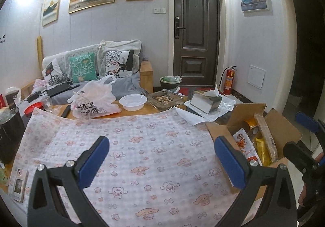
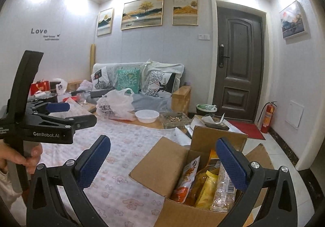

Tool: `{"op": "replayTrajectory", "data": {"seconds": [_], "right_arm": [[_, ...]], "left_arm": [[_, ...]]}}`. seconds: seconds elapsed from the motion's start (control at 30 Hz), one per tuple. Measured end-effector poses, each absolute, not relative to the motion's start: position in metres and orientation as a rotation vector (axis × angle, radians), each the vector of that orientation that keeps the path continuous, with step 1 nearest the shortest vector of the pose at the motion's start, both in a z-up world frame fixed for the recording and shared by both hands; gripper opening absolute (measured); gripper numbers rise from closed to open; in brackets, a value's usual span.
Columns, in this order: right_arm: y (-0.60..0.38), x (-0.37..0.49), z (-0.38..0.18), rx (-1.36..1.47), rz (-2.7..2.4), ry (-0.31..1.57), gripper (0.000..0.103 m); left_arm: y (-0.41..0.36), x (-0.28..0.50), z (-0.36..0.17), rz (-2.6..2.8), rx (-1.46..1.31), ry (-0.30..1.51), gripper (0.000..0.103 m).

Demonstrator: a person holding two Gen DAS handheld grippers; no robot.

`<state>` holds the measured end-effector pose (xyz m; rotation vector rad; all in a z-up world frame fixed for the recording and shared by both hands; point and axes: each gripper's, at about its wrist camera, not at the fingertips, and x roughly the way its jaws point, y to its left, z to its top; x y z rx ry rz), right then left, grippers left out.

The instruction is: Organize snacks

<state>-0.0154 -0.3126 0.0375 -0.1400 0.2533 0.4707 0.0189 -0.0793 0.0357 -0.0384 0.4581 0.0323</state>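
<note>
two hand-held grippers in view. left gripper (image 1: pixel 161 158): jaws spread wide, nothing between the two blue pads, held over the patterned table cover (image 1: pixel 130 145). right gripper (image 2: pixel 162 161): jaws likewise spread wide, nothing gripped, held above the near edge of one open cardboard box (image 2: pixel 162 164). the left gripper also shows from the side at the left of the right wrist view, with a hand (image 2: pixel 22 156) on its handle.

task items: the snacks stand upright inside the box, which sits at the right end of the table, partly on the cover. four packs counted with confidence: one white-and-orange packet (image 2: pixel 185 182), one yellow packet (image 2: pixel 209 188), one clear wrapped pack with a barcode (image 2: pixel 223 192), and one orange pack (image 1: pixel 251 123) further back. whether more lie beneath cannot be told. all four box flaps stand open.

other items beyond the cover: one white plastic bag (image 1: pixel 95 99) with printed characters, one white bowl (image 1: pixel 133 102), one glass tray (image 1: pixel 165 99) holding small tan pieces, one tissue box (image 1: pixel 205 99) on a plastic sheet. one phone (image 1: pixel 19 185) lies at the cover's near-left corner. one sofa (image 1: pixel 91 72) behind carries three printed cushions. one fire extinguisher (image 1: pixel 229 80) stands beside the door (image 1: pixel 196 32).
</note>
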Motion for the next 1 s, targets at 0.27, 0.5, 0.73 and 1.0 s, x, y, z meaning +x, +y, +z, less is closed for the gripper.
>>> {"op": "replayTrajectory", "data": {"seconds": [0.27,0.5,0.73,1.0], "right_arm": [[-0.317,-0.017,0.039,-0.139,0.453,0.251,0.103],[-0.322,-0.021,0.038,-0.128,0.437,0.254,0.103],[-0.327,-0.024,0.038,-0.128,0.431,0.252,0.103],[-0.331,-0.025,0.038,-0.126,0.422,0.257,0.103]], "left_arm": [[-0.079,0.015,0.035,0.029,-0.037,0.459,0.102],[-0.081,0.014,0.036,0.022,-0.035,0.460,0.102],[-0.084,0.012,0.037,0.018,-0.029,0.456,0.102],[-0.086,0.011,0.038,0.009,-0.025,0.455,0.102]]}}
